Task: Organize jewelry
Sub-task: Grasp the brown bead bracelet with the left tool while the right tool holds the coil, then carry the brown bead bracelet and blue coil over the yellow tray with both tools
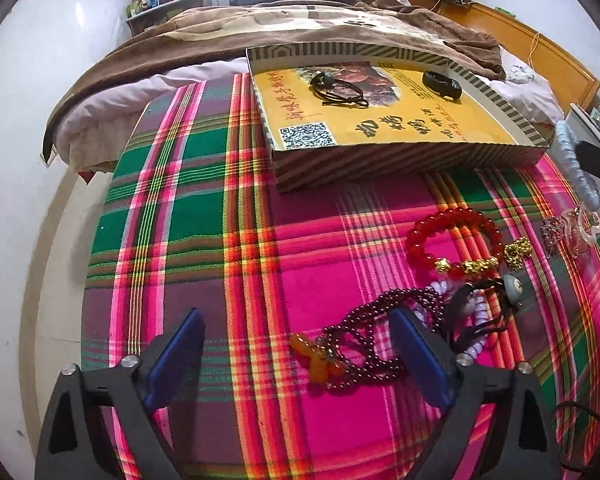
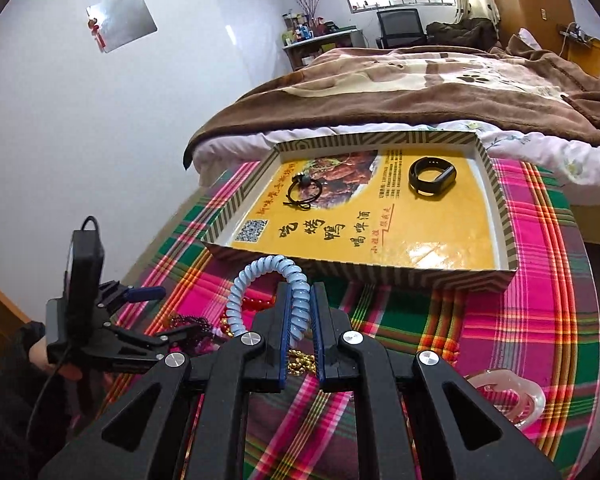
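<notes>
Left gripper (image 1: 296, 364): jaws spread wide, nothing held, poised above the plaid cloth (image 1: 180, 200) with the dark garnet bead strand (image 1: 364, 320) and its amber pendant (image 1: 320, 356) lying between the blue pads. Just right of that, a lilac coil band (image 1: 476, 340) tangled with a black cord, then the red bead bracelet (image 1: 452, 240) with gold charms, a loose gold charm (image 1: 518, 252), and a clear pink ring (image 1: 580, 232) near the edge. Beyond, the striped shallow box (image 2: 496, 184), already holding a black corded piece (image 2: 304, 192) and a black fitness band (image 2: 432, 178). Right gripper (image 2: 300, 312): clamped tight on the pale blue spiral hair tie (image 2: 260, 276), lifted clear of the cloth, short of the box. Risks: springy coil slipping out sideways from the narrow pinch before reaching the box; left pads closing on the strand and dragging the tangled cord and lilac coil along; beads snagging and scattering the pile toward the table edge.
</notes>
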The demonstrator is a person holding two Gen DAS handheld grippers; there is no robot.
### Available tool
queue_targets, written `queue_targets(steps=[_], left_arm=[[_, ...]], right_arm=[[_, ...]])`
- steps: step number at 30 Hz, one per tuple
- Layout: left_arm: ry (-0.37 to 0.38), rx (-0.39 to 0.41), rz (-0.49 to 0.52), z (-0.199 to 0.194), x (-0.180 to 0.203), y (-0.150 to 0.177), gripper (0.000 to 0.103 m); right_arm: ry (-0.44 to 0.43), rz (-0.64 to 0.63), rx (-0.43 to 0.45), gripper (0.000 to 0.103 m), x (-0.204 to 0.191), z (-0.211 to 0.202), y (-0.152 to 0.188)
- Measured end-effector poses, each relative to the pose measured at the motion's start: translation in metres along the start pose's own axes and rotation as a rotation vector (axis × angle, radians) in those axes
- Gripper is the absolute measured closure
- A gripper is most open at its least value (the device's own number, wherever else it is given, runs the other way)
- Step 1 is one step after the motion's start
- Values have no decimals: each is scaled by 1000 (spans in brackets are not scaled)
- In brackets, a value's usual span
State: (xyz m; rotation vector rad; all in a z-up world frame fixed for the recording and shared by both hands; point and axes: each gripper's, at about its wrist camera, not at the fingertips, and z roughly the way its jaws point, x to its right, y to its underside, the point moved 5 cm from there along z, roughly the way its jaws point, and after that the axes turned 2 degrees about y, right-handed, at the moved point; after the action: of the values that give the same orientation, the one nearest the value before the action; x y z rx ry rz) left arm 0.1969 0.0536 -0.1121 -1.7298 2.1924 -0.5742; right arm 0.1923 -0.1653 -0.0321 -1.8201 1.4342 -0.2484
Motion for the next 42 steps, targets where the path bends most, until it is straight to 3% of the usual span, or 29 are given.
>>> queue_targets(steps=[3,4,6,8,10,12,18,23,42], left_arm=[[7,-1,8,0,1,0,9],[15,5,17,-2,3,0,16],[37,24,45,-6,10,0,37],[54,34,73,-11,19,1,73],[60,41,79,-12,23,0,89],[67,45,57,-13,22,-1,94],[78,71,11,-22,21,1,94],[102,137,-26,-46,19,-5,95],[115,292,-19,-108,32,-50,95]], right_arm=[[-4,8,4,93,1,-1,1],[-9,13,5,93,1,-1,2],[-11,18,3,93,1,0,3],[-11,22,-3,93,1,1,5],[-10,22,-5,93,1,1,6],[-7,24,-3,93,1,-1,6],[3,29,12,93,3,-7,5],[2,27,27,93,1,-15,5],[46,32,99,93,6,-40,-20]])
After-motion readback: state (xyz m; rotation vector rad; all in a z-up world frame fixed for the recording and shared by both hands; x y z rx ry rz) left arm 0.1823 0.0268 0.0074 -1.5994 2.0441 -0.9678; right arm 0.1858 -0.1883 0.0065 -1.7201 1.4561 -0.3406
